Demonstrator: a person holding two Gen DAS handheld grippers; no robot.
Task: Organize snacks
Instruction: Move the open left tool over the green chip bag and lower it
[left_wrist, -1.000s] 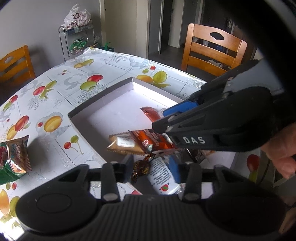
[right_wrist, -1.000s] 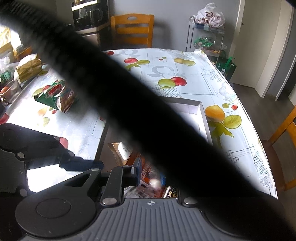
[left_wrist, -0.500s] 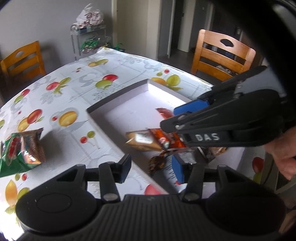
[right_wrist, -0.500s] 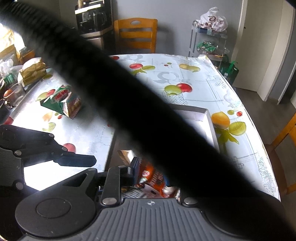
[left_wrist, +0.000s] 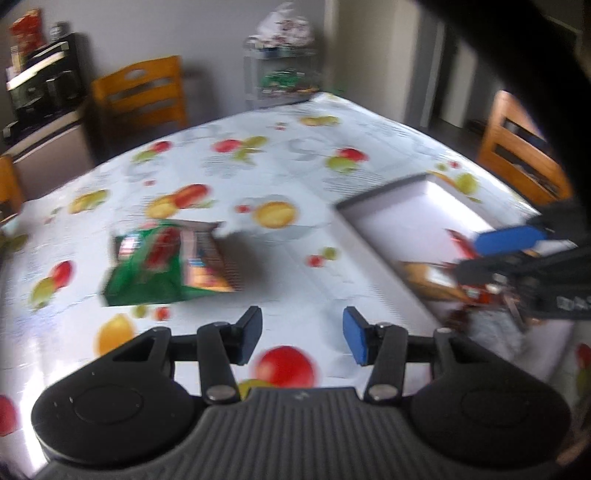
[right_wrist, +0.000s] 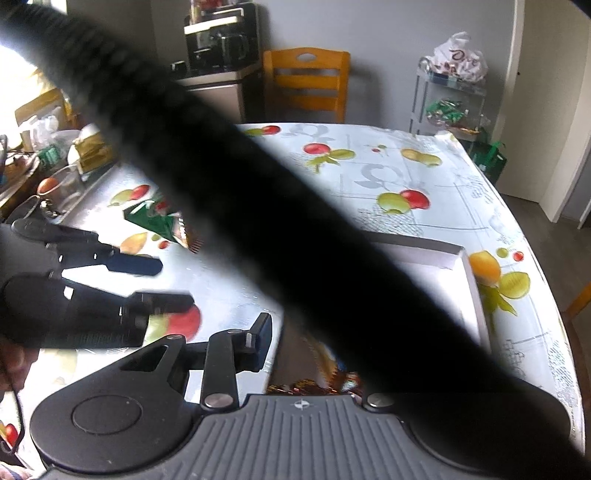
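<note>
Presently: left tongs (left_wrist: 302, 340) released, empty, green snack bag (left_wrist: 162, 266) ahead-left on desk (left_wrist: 258, 166); right tongs (left_wrist: 487, 254) just opening, released over wrapped snacks (left_wrist: 436, 280) in tray (left_wrist: 402, 218).

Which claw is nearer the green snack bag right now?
Left. The left claw hangs open over the tablecloth just short of the green snack bag. The right claw is off over the snacks in the white box.
</note>
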